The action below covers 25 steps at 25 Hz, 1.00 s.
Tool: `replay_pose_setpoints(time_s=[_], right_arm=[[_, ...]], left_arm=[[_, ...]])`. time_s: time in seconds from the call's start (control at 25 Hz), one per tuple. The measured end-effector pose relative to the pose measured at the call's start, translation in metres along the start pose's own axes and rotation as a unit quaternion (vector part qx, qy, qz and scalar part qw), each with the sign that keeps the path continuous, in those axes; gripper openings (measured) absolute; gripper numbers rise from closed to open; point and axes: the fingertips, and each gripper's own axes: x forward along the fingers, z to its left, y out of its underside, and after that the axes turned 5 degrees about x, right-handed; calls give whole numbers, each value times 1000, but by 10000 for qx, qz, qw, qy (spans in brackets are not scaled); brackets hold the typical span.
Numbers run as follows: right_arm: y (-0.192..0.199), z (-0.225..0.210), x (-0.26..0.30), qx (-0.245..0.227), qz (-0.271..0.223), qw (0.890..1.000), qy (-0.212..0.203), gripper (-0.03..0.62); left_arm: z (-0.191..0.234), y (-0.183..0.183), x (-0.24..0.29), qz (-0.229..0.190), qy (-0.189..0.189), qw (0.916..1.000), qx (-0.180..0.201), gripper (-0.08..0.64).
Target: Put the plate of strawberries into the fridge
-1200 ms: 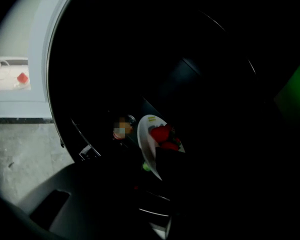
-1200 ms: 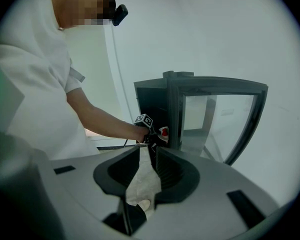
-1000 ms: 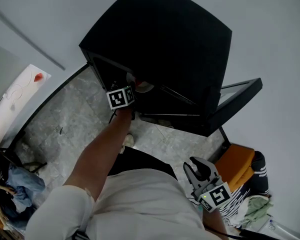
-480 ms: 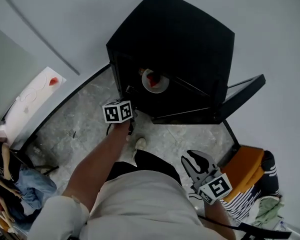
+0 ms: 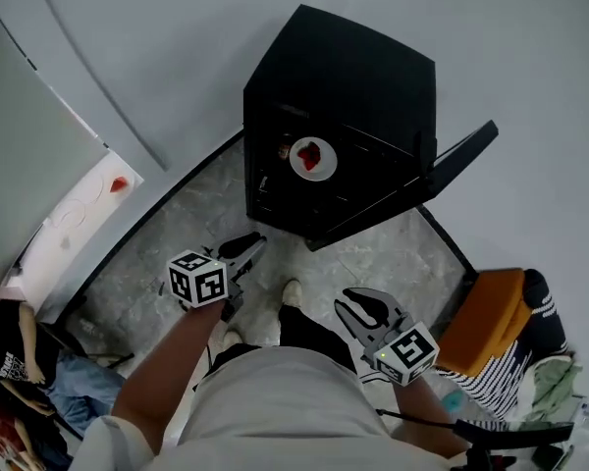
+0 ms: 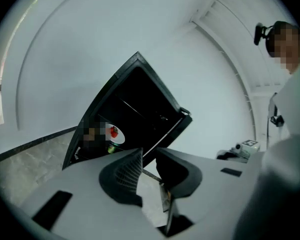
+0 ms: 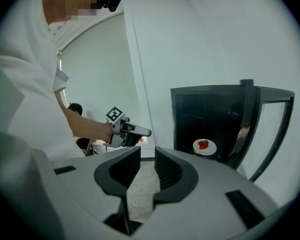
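Observation:
A white plate of strawberries (image 5: 312, 158) rests on a shelf inside the black fridge (image 5: 353, 77), whose door (image 5: 458, 160) stands swung open to the right. The plate also shows in the left gripper view (image 6: 114, 132) and the right gripper view (image 7: 204, 146). My left gripper (image 5: 243, 251) hangs over the floor in front of the fridge, well clear of the plate, open and empty (image 6: 149, 159). My right gripper (image 5: 361, 307) is lower and to the right, near my body, also open with nothing in it (image 7: 147, 159). The left gripper (image 7: 139, 131) appears in the right gripper view too.
The marble floor (image 5: 393, 263) spreads out in front of the fridge, with my shoe (image 5: 292, 292) on it. An orange seat (image 5: 486, 317) with striped cloth (image 5: 530, 361) is at the right. A white table (image 5: 74, 219) stands at the left, with a person (image 5: 10, 351) below it.
My left gripper has drawn back out of the fridge toward me, leaving the plate on the shelf. I have stepped back, so the fridge looks farther away.

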Motion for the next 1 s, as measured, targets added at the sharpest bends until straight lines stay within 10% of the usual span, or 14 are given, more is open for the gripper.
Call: replay_pose_setpoints(time_s=[0.52,1.0], right_arm=[[23,148,13,-199,25,9998,40,54],[36,221,7,-296,-156,9994,102,37]], left_arm=[[-110,76,-184,556,1051,9923,356,26],[-148,87,-250,624,1344,9822,1156,26]])
